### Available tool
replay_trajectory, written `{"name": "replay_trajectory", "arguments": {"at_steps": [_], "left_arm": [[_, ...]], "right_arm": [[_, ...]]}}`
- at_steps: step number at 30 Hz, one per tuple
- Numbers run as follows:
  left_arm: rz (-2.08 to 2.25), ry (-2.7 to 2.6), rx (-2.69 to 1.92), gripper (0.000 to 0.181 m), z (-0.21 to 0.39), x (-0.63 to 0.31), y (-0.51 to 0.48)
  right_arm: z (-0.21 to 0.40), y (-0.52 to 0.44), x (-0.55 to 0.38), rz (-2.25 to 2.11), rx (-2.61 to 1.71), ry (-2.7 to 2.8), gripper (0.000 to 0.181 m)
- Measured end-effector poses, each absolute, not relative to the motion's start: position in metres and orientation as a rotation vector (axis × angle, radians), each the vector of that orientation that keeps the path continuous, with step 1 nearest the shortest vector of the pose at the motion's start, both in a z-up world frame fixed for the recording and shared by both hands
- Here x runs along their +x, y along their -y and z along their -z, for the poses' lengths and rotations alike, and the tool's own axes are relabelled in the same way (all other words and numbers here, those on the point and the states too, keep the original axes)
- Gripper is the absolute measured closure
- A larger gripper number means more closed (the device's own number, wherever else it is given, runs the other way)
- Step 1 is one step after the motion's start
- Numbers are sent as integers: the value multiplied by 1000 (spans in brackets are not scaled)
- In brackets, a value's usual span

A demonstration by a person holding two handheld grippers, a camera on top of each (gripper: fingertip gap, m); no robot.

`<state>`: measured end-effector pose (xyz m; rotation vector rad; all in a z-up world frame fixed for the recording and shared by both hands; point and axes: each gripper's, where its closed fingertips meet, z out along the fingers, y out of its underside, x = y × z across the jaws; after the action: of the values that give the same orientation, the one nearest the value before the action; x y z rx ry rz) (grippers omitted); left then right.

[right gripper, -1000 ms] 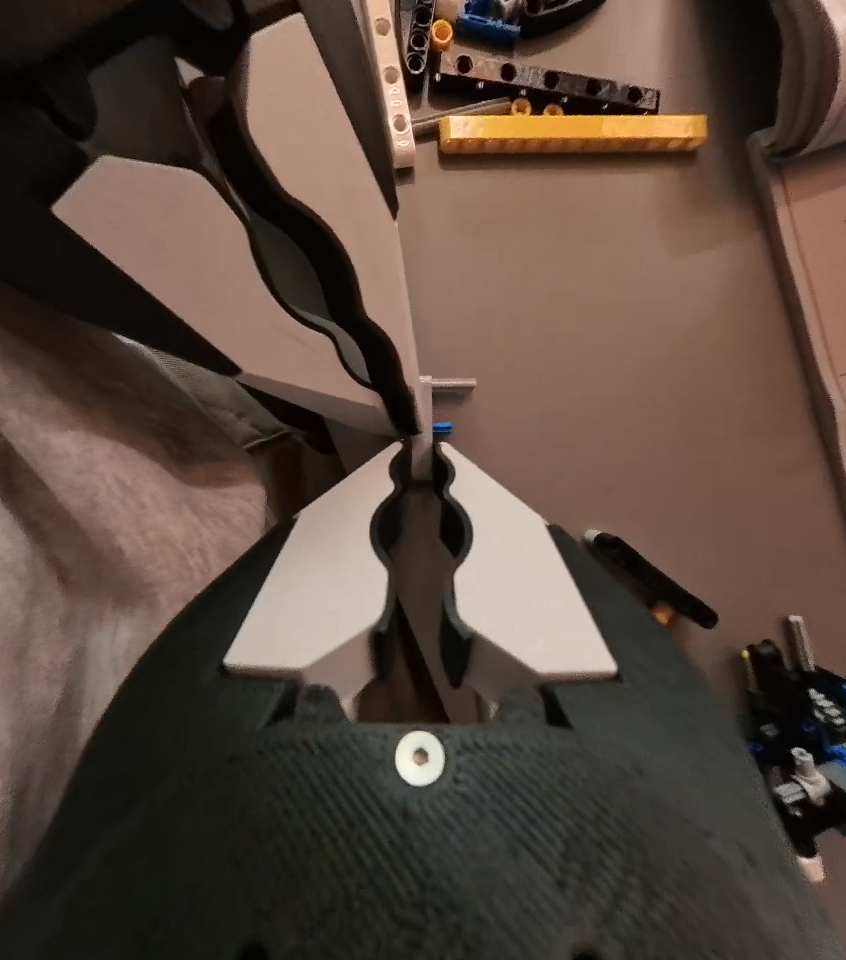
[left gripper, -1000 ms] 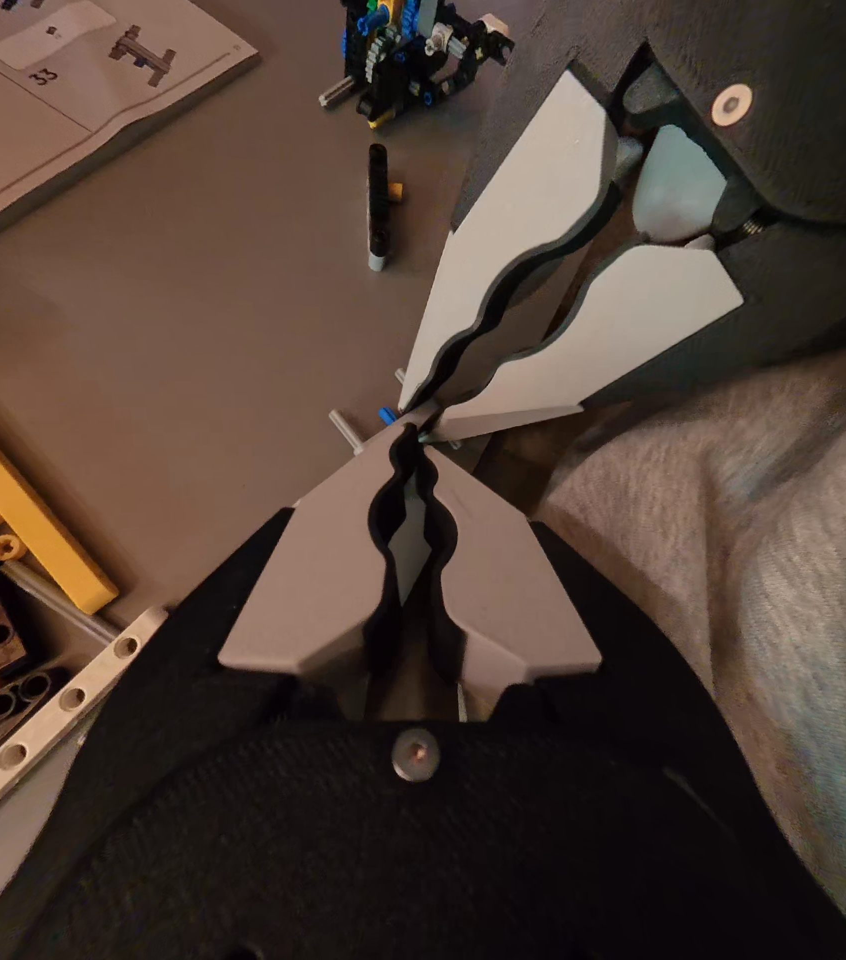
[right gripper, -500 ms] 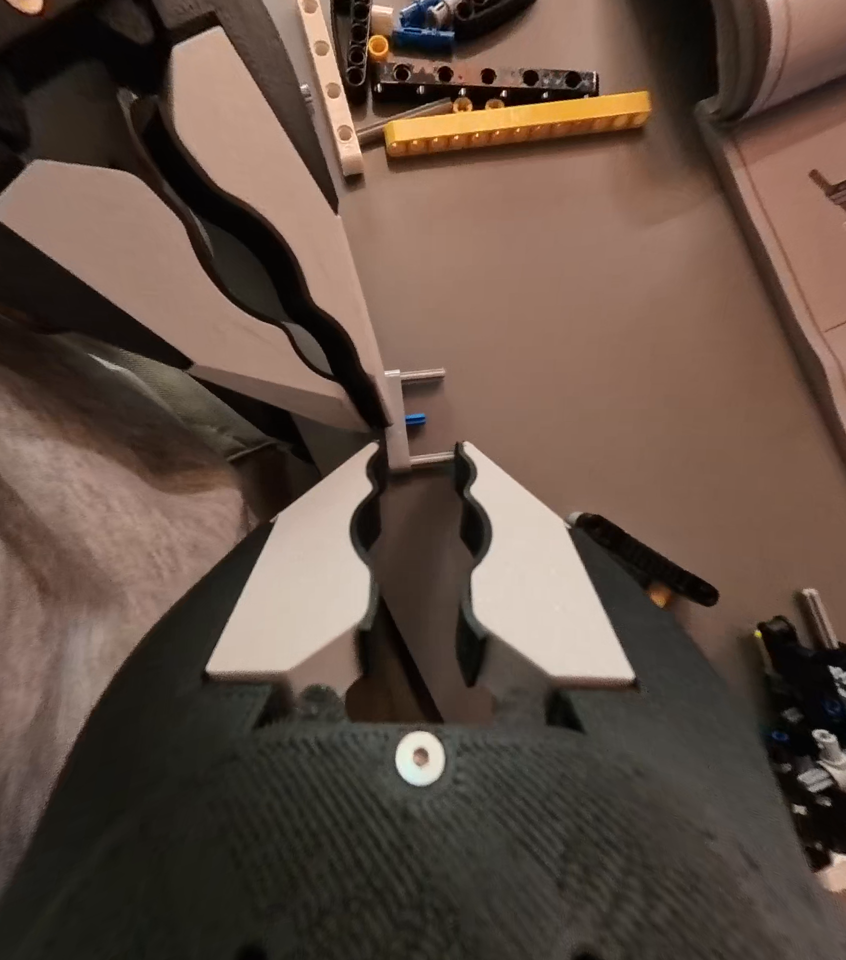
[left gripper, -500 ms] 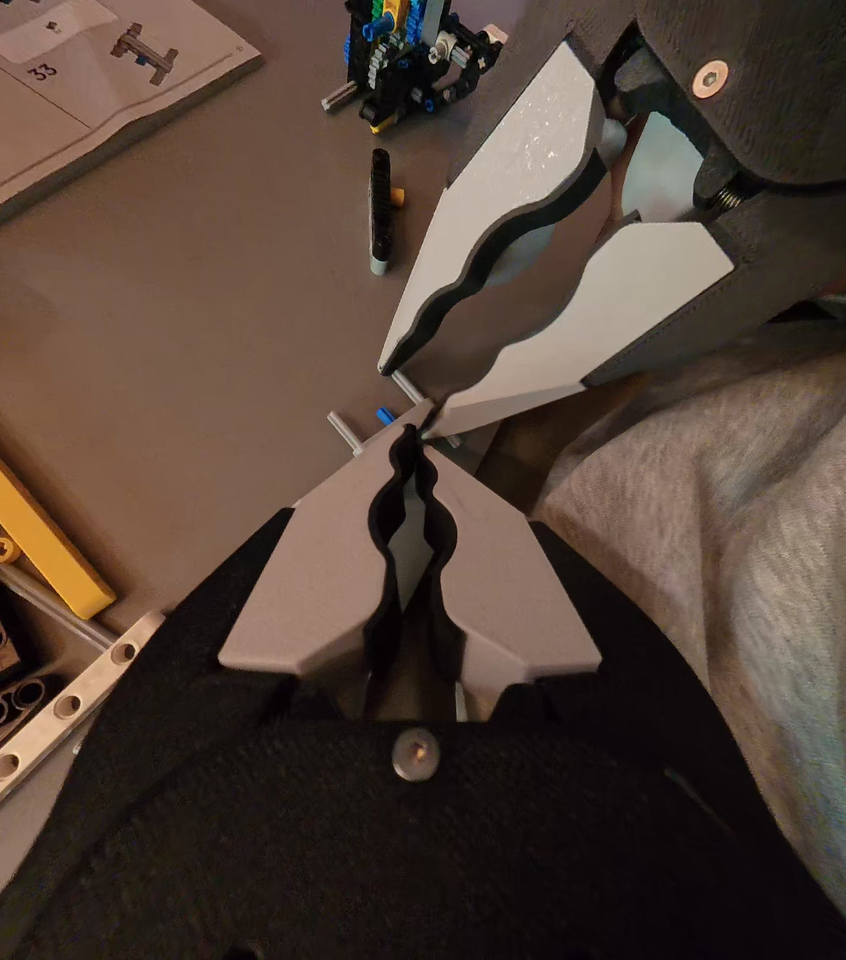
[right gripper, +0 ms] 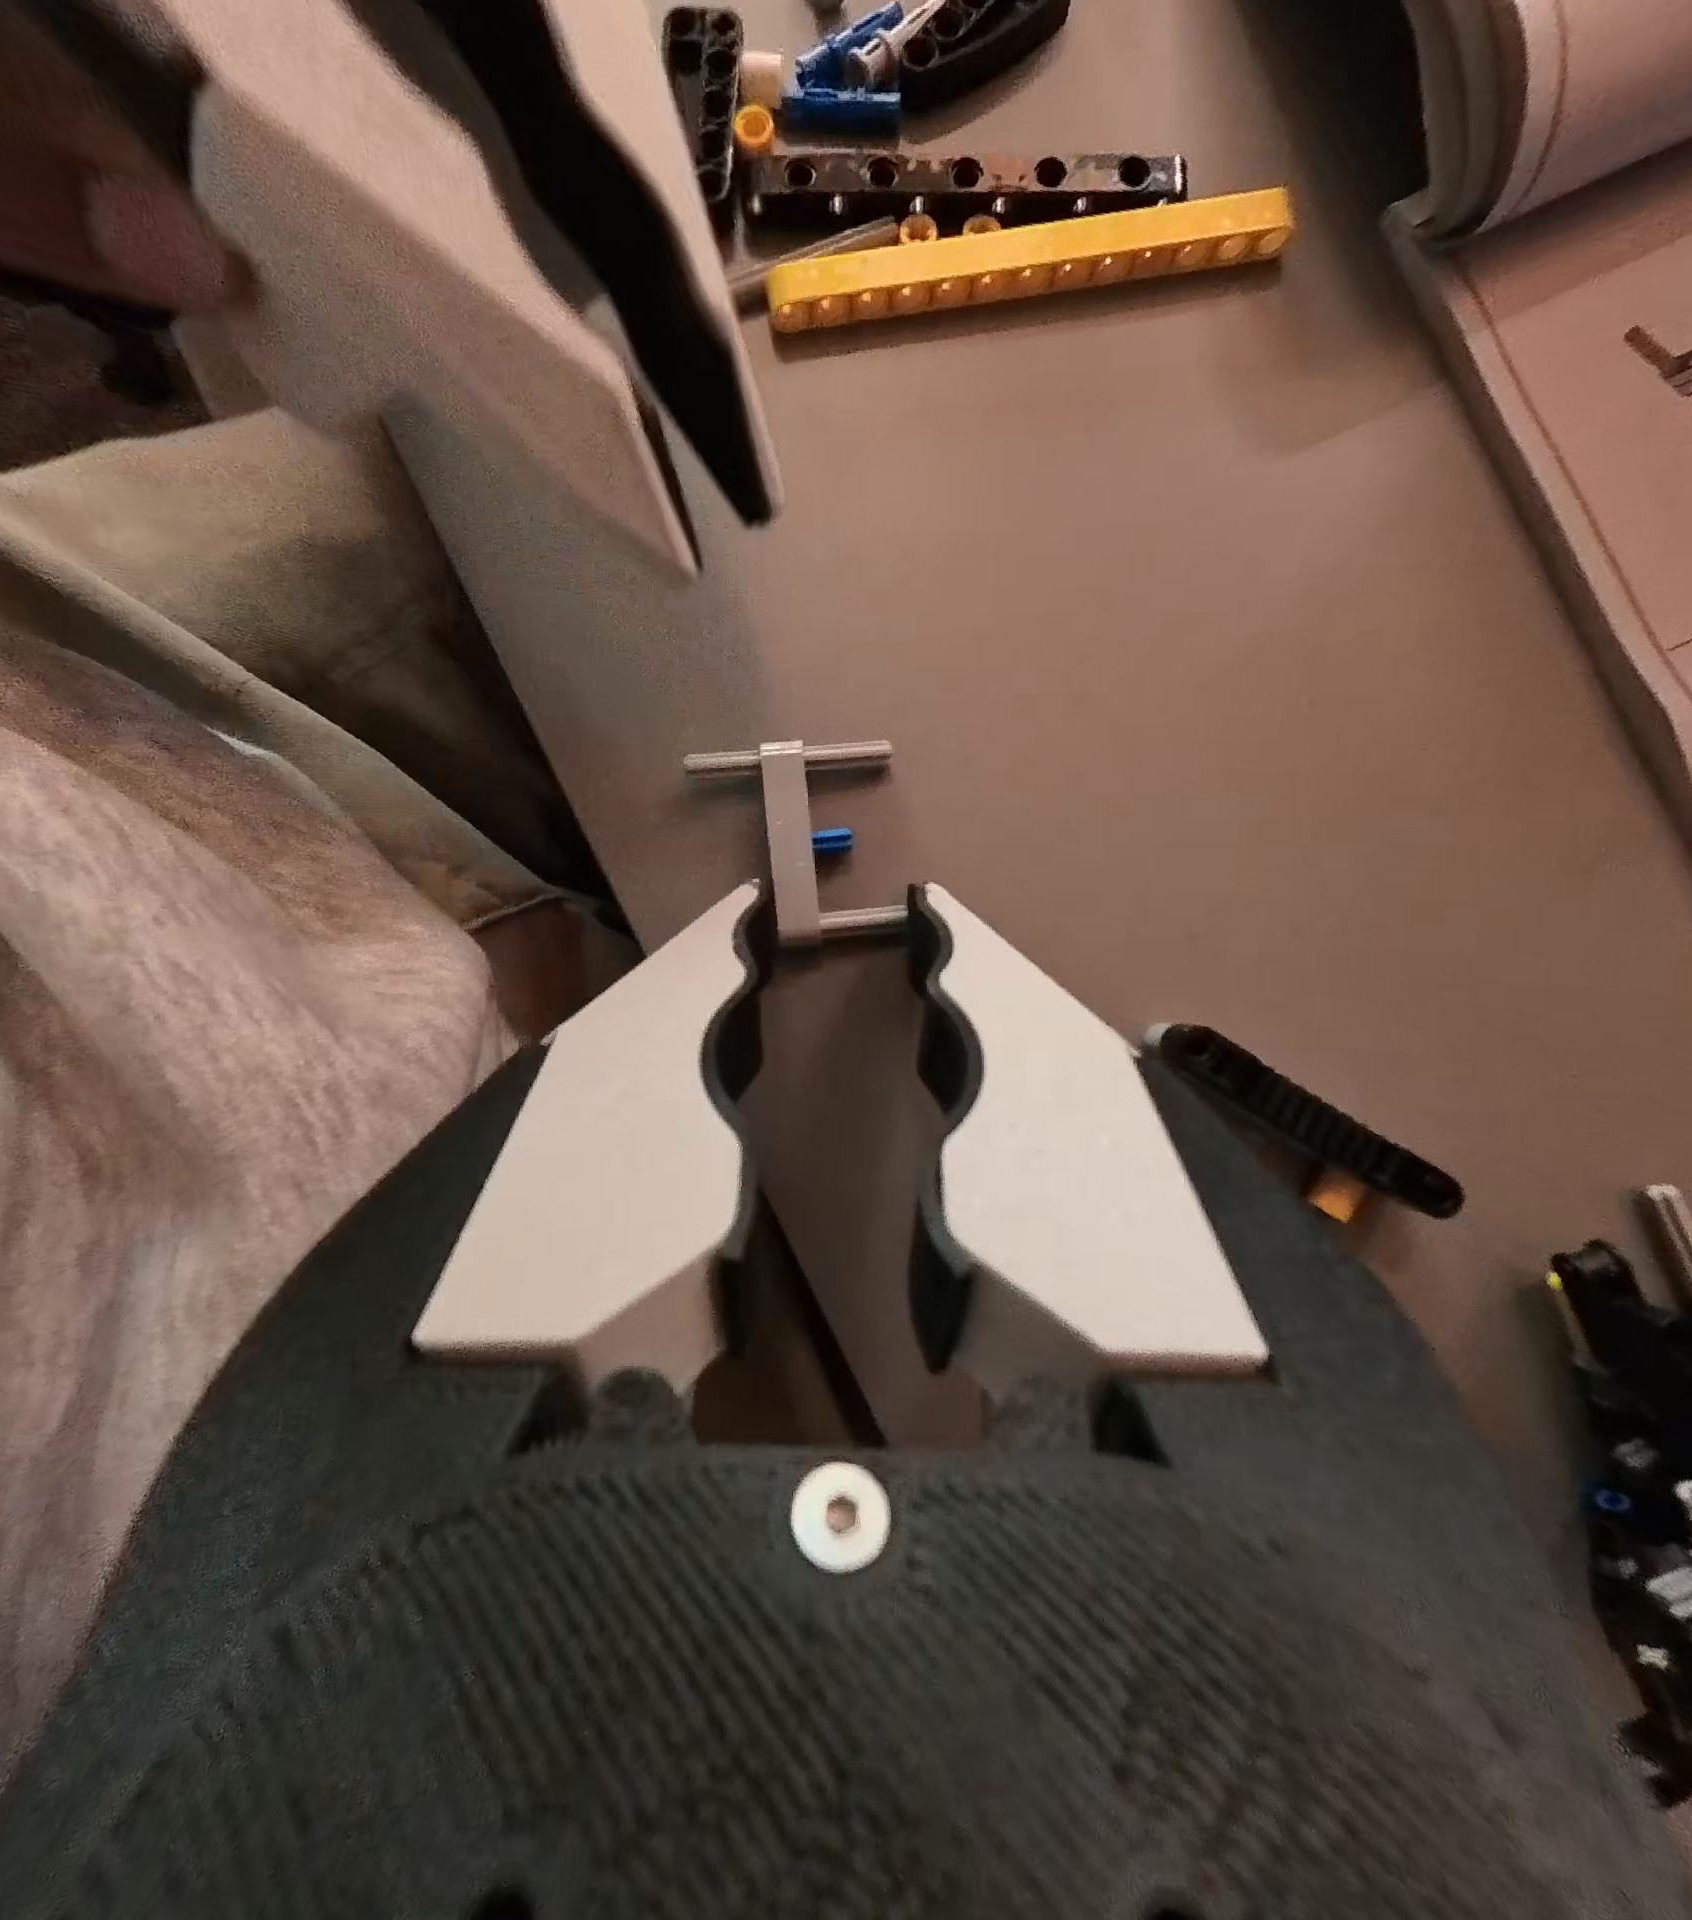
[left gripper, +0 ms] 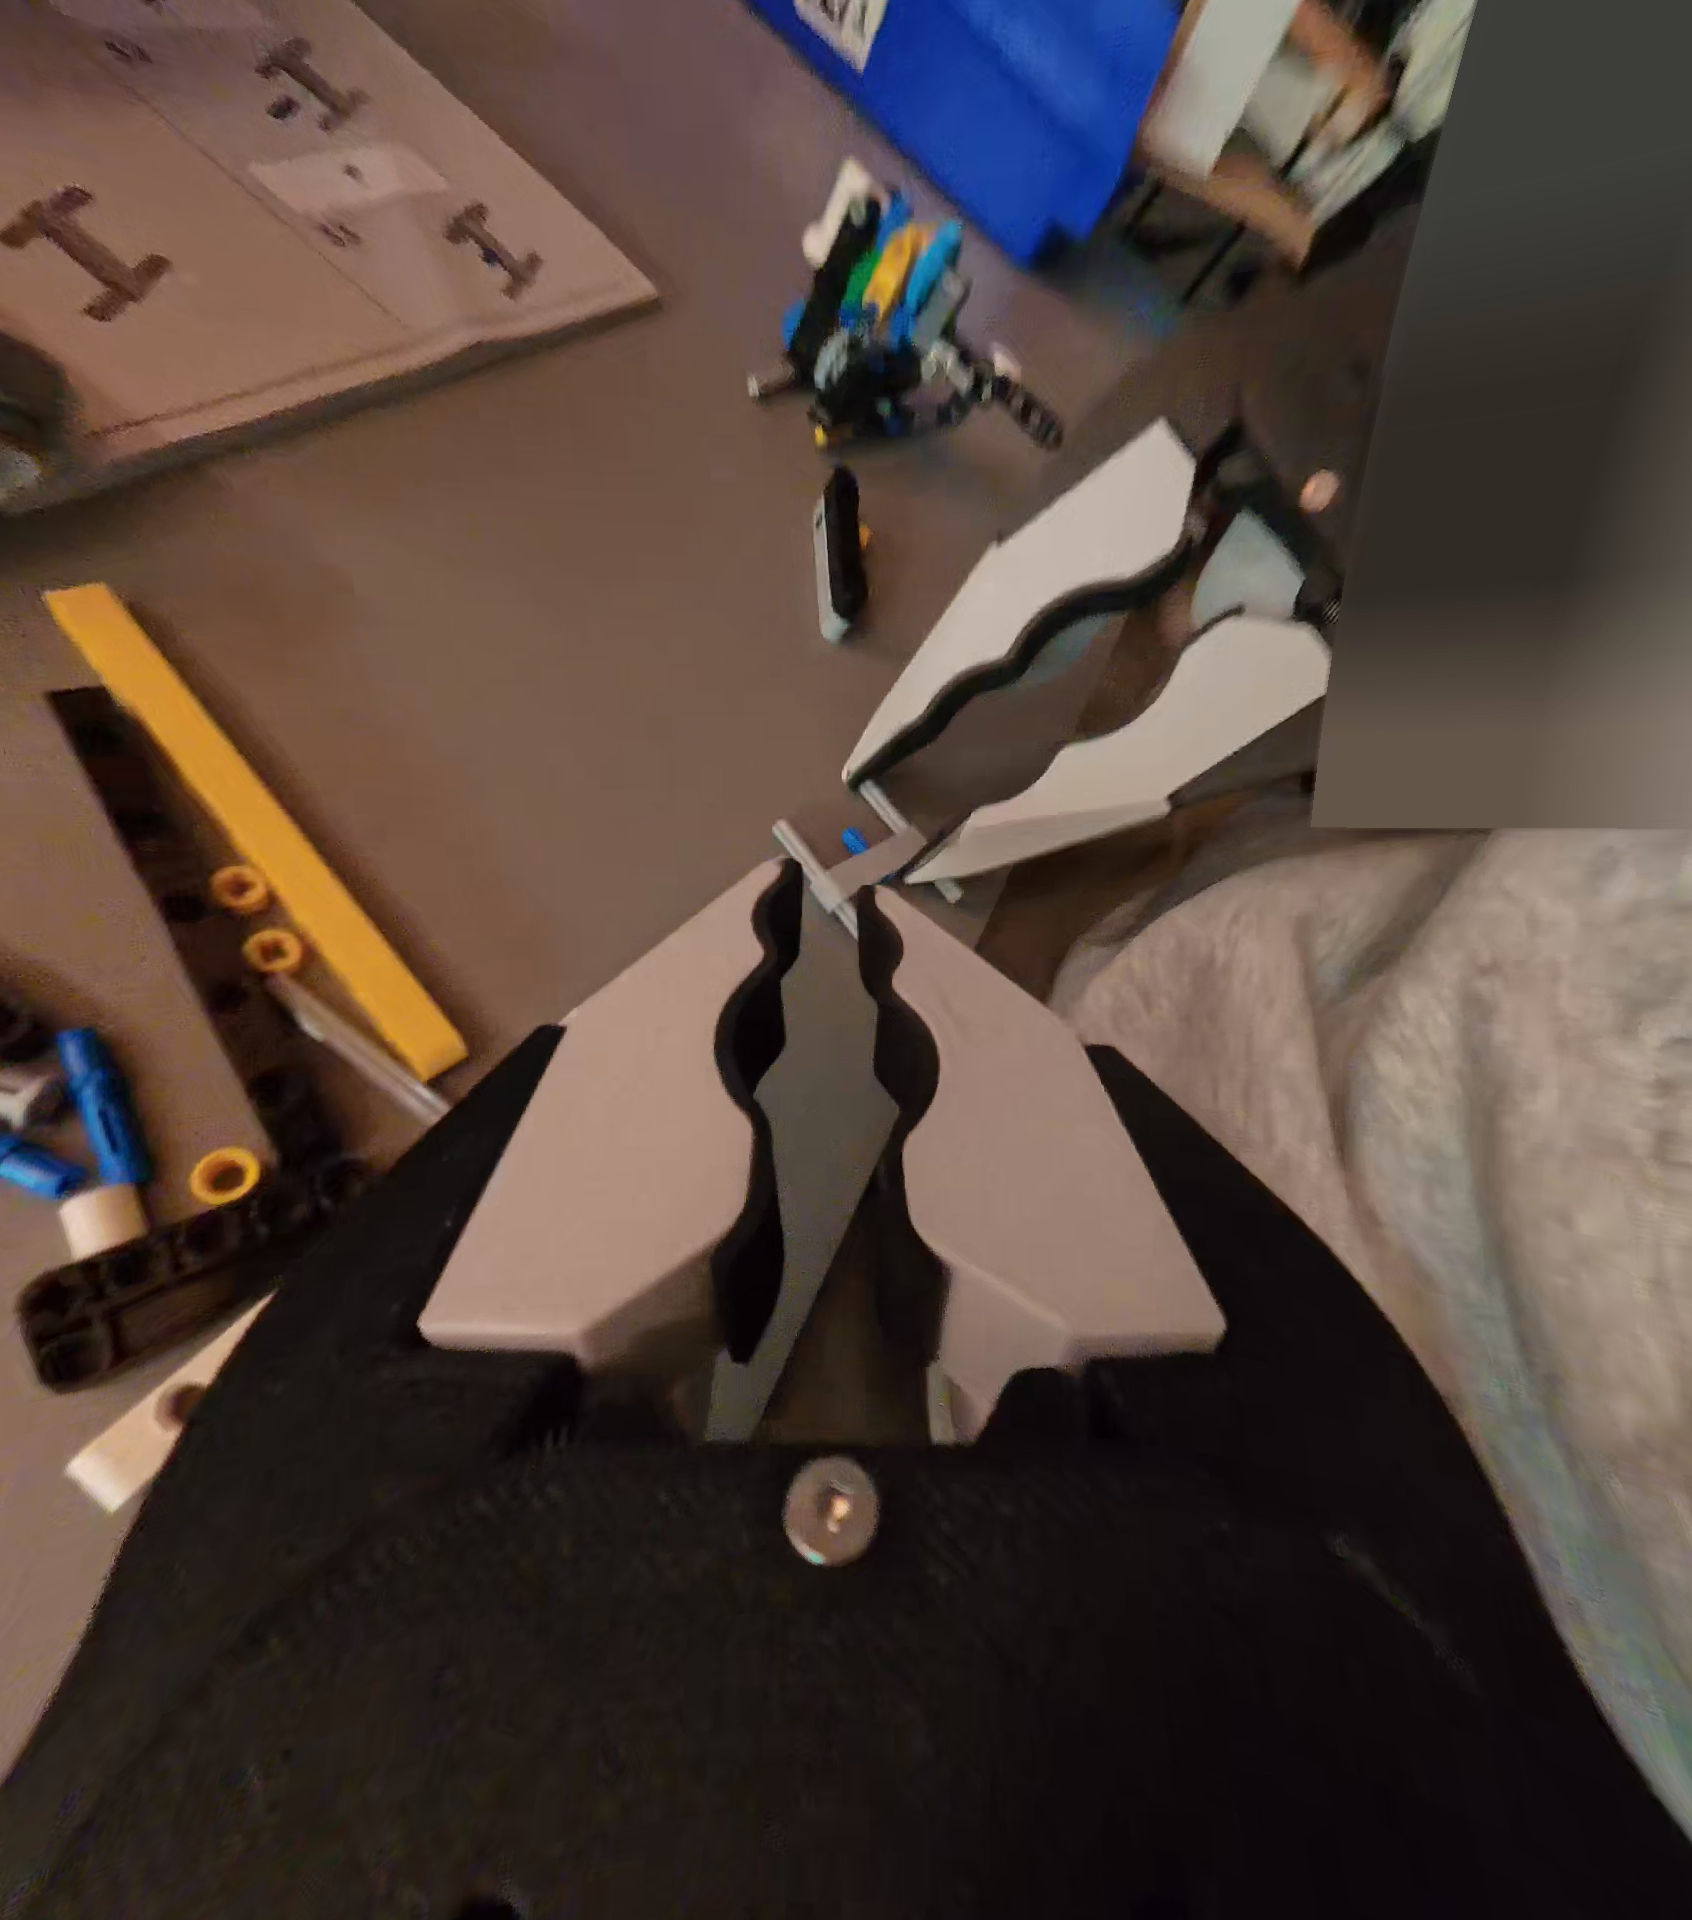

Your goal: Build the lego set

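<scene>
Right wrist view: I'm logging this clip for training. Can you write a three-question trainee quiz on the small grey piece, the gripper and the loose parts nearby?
1. True or false: the right gripper is shut tight on the small grey piece.
2. What colour is the short pin that sticks out of the side of the small grey piece? A yellow, B blue, C red.
3. Fill in: the long yellow bar lies on the table alongside a ____ bar with holes.

Key: 1 false, its jaws stand wide apart; 2 B; 3 black.
</scene>
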<state>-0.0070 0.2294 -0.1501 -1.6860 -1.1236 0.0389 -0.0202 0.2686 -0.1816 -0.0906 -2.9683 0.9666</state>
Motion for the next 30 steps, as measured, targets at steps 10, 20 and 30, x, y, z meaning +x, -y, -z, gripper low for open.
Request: {"name": "replay_trajectory", "arguments": {"at_steps": [10,20,30], "left_arm": [[-5,1128,-1737,165,166,-4,-235],[31,1096,-1736,165,167,-1,-248],[12,1108,-1767,181,172,-2,-255]], "right_arm": [[181,-271,-21,-906,19,2945,145],[183,-275,-18,-929,-65,2998,155],[183,-275,-17,-915,-33,2990,156]]}}
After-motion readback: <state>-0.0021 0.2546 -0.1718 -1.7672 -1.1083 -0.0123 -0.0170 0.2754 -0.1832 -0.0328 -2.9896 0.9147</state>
